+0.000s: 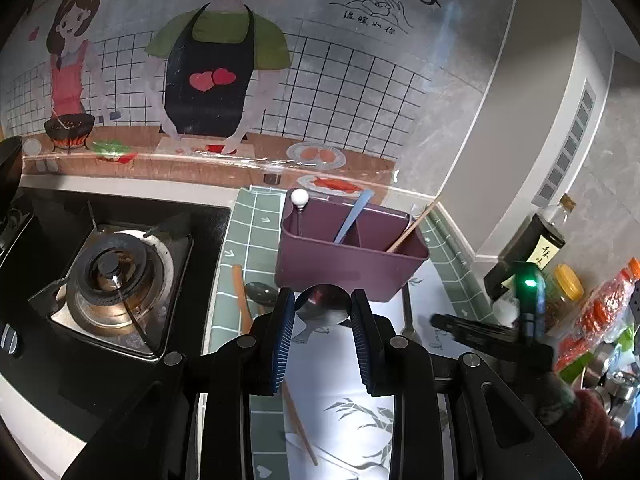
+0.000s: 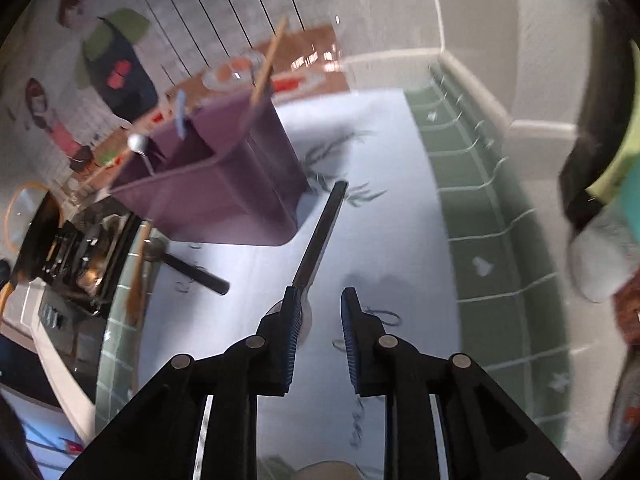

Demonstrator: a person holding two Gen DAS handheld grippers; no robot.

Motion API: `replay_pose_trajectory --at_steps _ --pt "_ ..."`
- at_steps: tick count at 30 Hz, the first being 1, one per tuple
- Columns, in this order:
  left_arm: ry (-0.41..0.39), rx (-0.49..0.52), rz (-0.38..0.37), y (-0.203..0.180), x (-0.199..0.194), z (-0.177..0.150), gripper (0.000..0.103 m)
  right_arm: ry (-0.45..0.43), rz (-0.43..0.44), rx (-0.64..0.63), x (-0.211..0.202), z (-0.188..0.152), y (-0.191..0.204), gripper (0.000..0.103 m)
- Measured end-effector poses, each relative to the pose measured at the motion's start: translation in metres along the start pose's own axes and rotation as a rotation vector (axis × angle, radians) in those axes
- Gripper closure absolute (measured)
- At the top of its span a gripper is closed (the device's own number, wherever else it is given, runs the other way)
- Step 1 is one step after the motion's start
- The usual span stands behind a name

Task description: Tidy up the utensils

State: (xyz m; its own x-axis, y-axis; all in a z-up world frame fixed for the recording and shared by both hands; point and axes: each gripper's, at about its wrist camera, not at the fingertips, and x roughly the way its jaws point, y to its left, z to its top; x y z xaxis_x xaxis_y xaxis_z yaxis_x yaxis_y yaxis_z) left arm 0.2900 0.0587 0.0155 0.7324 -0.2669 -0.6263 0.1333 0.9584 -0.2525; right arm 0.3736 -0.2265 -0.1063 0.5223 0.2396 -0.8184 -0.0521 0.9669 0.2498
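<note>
A purple utensil holder [image 1: 352,258] stands on the counter mat, holding a blue utensil [image 1: 354,216], a chopstick [image 1: 412,226] and a white-knobbed stick [image 1: 299,200]. My left gripper [image 1: 323,304] is open, its fingers on either side of a metal spoon bowl [image 1: 322,306] lying on the mat. My right gripper [image 2: 320,300] is open above the mat; a dark-handled metal utensil [image 2: 320,236] lies just by its left finger, pointing toward the holder [image 2: 224,184]. The right gripper also shows in the left wrist view [image 1: 480,330].
A gas stove [image 1: 116,276] is at left. A wooden chopstick [image 1: 240,300] and another spoon [image 1: 262,294] lie left of the holder; one chopstick [image 1: 300,428] lies near me. Bottles and jars [image 1: 568,284] crowd the right. A black handle [image 2: 196,272] lies on the mat.
</note>
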Motion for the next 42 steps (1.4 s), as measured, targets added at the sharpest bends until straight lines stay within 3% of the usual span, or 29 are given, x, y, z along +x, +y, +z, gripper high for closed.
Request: replay_pose_trajectory --at_steps 11,16,21,24,32,39,42 --pt "0.014 -0.025 0.025 0.011 -0.001 0.003 0.074 -0.015 -0.191 -0.071 0.058 0.033 0.025 0.083" --pt "0.021 -0.026 0.033 0.012 0.0 0.003 0.074 -0.027 -0.21 -0.089 0.066 0.04 0.024 0.083" --pt "0.029 -0.026 0.022 0.008 0.003 0.002 0.074 -0.012 -0.174 -0.109 0.059 0.029 0.019 0.091" --pt "0.033 -0.02 0.009 0.004 0.005 0.003 0.074 -0.013 -0.112 -0.068 0.041 0.015 0.012 0.092" --pt "0.05 -0.015 -0.026 -0.008 0.01 0.0 0.074 -0.164 -0.022 -0.062 -0.042 -0.013 0.012 0.092" --pt "0.05 -0.013 -0.054 -0.016 0.009 0.0 0.074 -0.251 0.013 -0.076 -0.087 -0.02 0.023 0.092" --pt "0.006 -0.01 -0.088 -0.021 -0.002 0.02 0.074 -0.342 0.042 -0.096 -0.117 -0.004 0.035 0.092"
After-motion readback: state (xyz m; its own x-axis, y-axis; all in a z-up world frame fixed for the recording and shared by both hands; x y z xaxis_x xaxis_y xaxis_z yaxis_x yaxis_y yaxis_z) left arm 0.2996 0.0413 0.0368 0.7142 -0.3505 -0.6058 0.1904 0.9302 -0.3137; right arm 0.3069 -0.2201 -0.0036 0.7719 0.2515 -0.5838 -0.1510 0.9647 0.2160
